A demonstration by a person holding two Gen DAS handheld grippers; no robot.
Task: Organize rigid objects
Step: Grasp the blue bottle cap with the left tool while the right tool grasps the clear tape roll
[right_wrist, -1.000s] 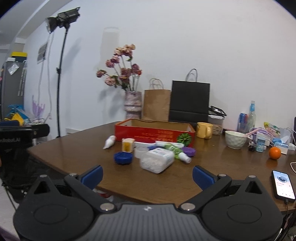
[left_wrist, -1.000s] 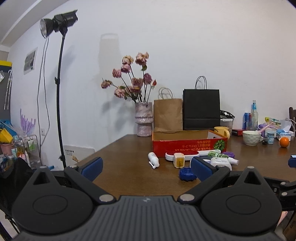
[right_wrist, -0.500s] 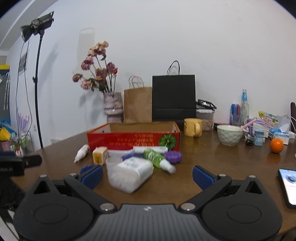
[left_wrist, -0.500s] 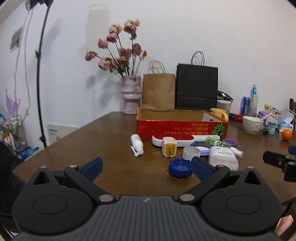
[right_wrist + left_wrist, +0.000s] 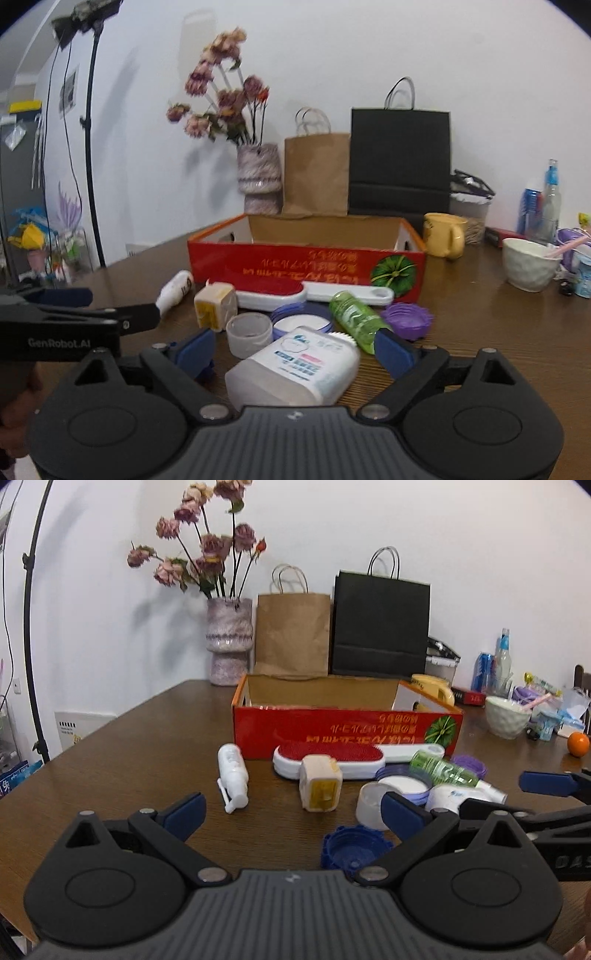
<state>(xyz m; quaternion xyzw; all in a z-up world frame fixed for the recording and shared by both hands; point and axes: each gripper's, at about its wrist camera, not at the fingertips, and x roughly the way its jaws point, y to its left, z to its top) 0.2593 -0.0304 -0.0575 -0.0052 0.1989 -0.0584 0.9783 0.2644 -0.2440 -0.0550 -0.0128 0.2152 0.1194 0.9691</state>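
A red open cardboard box (image 5: 347, 723) (image 5: 306, 262) stands on the brown table. Loose items lie in front of it: a white spray bottle (image 5: 232, 775), a red-and-white lint brush (image 5: 332, 757), a yellow-beige block (image 5: 319, 786), a blue lid (image 5: 352, 849), a white cap (image 5: 248, 332), a green bottle (image 5: 356, 319), a purple lid (image 5: 408, 318) and a white plastic jar (image 5: 295, 365). My left gripper (image 5: 293, 812) is open, just short of the block and blue lid. My right gripper (image 5: 293, 349) is open, its fingers on either side of the white jar.
Behind the box stand a flower vase (image 5: 229, 646), a brown paper bag (image 5: 291, 635) and a black bag (image 5: 380, 624). A yellow mug (image 5: 443, 234), white bowl (image 5: 530, 266), bottles and an orange (image 5: 578, 744) crowd the right side. A light stand (image 5: 90, 129) is at left.
Both grippers have moved forward over the table toward the loose items. The white jar now lies between my right gripper's fingers. Both stay open.
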